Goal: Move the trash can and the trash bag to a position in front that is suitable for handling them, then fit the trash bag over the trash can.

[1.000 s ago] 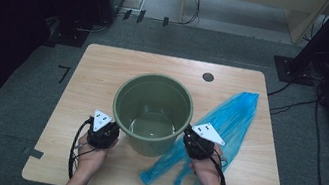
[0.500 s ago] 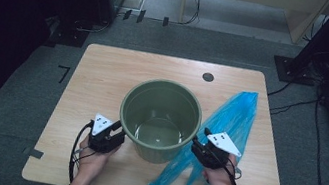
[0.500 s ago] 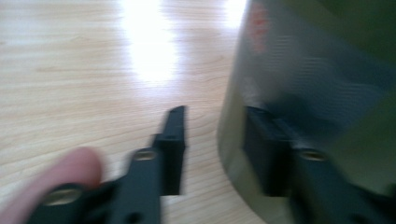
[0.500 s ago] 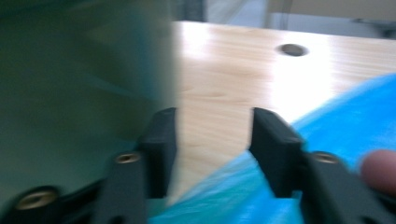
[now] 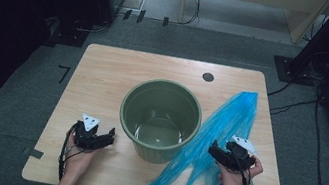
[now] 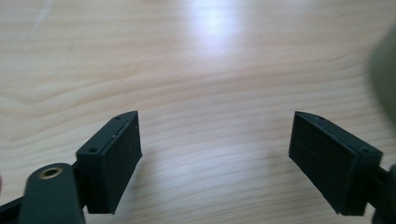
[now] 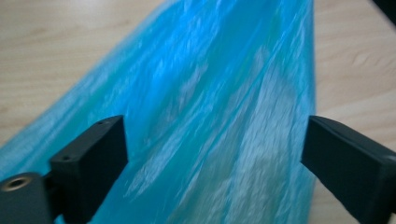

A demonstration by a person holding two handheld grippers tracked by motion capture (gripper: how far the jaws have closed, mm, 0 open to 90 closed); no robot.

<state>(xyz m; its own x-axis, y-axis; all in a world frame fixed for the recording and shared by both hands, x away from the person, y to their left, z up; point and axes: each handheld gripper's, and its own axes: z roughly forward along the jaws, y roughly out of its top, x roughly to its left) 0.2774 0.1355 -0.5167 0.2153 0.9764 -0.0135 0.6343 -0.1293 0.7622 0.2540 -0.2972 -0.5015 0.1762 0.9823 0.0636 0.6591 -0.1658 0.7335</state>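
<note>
A green plastic bucket [image 5: 159, 119] stands upright in the middle of the wooden table [image 5: 115, 69], with nothing inside. A blue plastic bag [image 5: 219, 132] [image 7: 219, 116] lies flat to its right, running from the far right toward the front edge. My left gripper [image 5: 110, 138] [image 6: 215, 158] hovers low over bare wood just left of the bucket; its jaws have just been opening and stand open with nothing between them. My right gripper [image 5: 212, 150] [image 7: 215, 163] is over the bag's middle; its jaws have just been opening too, wide apart above the blue film.
A dark round hole [image 5: 208, 77] sits in the tabletop near the far edge. Grey floor surrounds the table, with dark equipment and cables at the back and sides. Bare wood lies left of and behind the bucket.
Both hands have drawn back from the bucket's rim toward the front of the table and dropped lower. Both pairs of jaws went from shut to wide open. The right gripper now sits over the bag.
</note>
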